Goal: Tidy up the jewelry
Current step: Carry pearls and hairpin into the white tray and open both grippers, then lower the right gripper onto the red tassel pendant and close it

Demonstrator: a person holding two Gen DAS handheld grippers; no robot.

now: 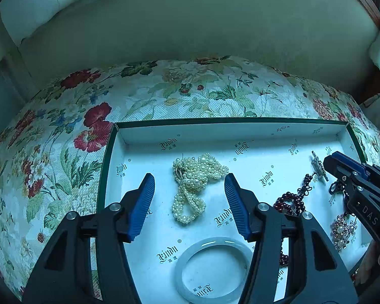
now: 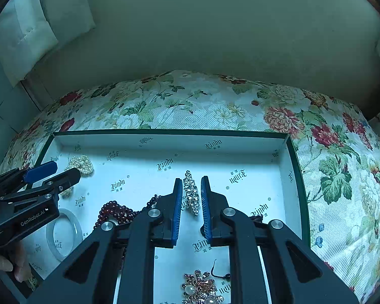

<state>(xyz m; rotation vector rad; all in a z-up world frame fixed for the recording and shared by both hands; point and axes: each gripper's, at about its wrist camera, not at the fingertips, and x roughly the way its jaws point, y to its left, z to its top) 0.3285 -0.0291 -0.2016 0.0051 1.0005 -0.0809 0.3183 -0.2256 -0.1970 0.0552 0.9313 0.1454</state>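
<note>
Both grippers hang over the white printed box [image 1: 144,136], which sits on a floral cushion [image 1: 63,116], prob so loose pieces stay corralled in one tray.

Left gripper [image 1: 190,202] is spread wide w/ nothing between the pads, poised above the pearl strand [image 1: 195,177], which lies bunched mid-box. Looks like a pre-grasp stance: open enough to straddle the clump.

Right gripper [image 2: 191,202] is narrowed around the rhinestone clip [image 2: 192,192], fingers flanking it lengthwise; can't tell if the pads actually touch it or just bracket it. That alignment suits a long thin piece.

Elsewhere in the box: pale bangle [image 1: 212,268] near the front, dark red bead string [image 2: 114,212] left of the clip, flower brooch [image 2: 202,288] at the near edge. All apart from each other, so sorting seems partway.
</note>
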